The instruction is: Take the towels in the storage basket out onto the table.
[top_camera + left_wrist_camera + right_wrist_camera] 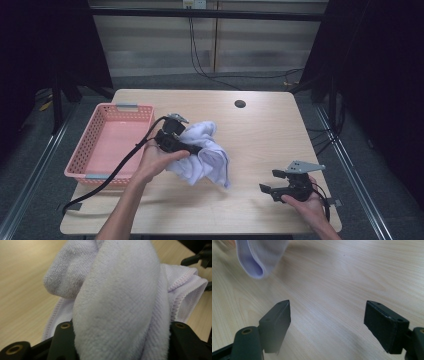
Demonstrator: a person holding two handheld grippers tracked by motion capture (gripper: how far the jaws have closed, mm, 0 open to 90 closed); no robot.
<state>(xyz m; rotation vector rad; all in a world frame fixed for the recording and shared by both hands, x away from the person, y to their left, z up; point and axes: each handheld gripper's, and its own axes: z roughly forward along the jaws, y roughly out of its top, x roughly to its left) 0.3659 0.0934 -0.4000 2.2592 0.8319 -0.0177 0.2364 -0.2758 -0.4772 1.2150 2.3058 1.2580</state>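
I find the wooden table (260, 135) carrying a pink basket (111, 142) at its nine o'clock edge, lying flat with its open side up. Just beside the basket, toward three o'clock, lies a crumpled white towel (207, 157) near the table's centre, touching the tabletop. My left gripper (192, 149) sits at the towel's nine o'clock side; in the left gripper view a thick fold of the towel (117, 302) fills the gap between the jaws and bulges past them, so I record the jaws as clamped on the cloth. My right gripper (267, 182) rests at the table's five o'clock corner, well apart from the towel, jaws spread wide over bare wood with nothing between them. A dark round hole (240, 104) marks the table at twelve o'clock.
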